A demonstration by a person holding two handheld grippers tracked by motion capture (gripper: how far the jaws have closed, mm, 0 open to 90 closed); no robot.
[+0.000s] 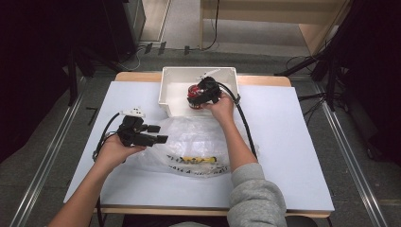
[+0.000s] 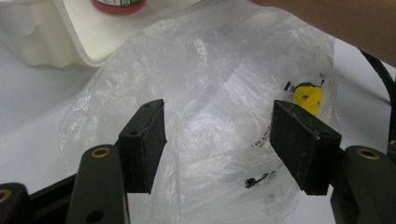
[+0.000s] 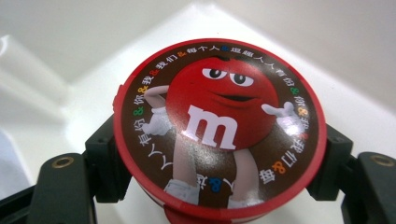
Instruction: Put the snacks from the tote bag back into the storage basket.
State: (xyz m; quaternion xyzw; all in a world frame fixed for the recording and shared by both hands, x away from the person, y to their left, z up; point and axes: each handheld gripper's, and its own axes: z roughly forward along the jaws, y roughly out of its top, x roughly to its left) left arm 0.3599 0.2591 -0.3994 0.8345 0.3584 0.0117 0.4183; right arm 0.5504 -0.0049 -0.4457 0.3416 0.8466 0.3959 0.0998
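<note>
The candy tub [image 1: 194, 93] is round and red, and it sits inside the white bin [image 1: 170, 90] at the far side of the table [image 1: 293, 156]. In the high view, the right gripper [image 1: 201, 98] reaches down into the bin and is at the tub. The right hand [image 1: 221, 106] holds this gripper just over the bin's near wall. A clear plastic bag [image 1: 189, 142] lies flat on the table in front of the bin. It has yellow and black print on it. The left gripper [image 1: 153, 134] is held by the left hand [image 1: 113, 151] at the left edge of the bag, and its jaws point toward the bag.

In the left gripper view, the two black jaws stand wide apart with nothing held. The plastic bag [image 2: 224, 93] lies under and past them, all crinkly. A small yellow shape [image 2: 309, 98] shows through the bag near the right jaw. A corner of the white bin [image 2: 70, 32] is at the top left, with the bottom of the red tub [image 2: 119, 4] inside it.

In the right gripper view, the candy tub [image 3: 219, 126] is up close. Its lid has a red candy man with a white letter m. The two black jaws are clamped on the sides of the tub, one on the left and one on the right. The white floor of the bin [image 3: 93, 46] is all around it.
</note>
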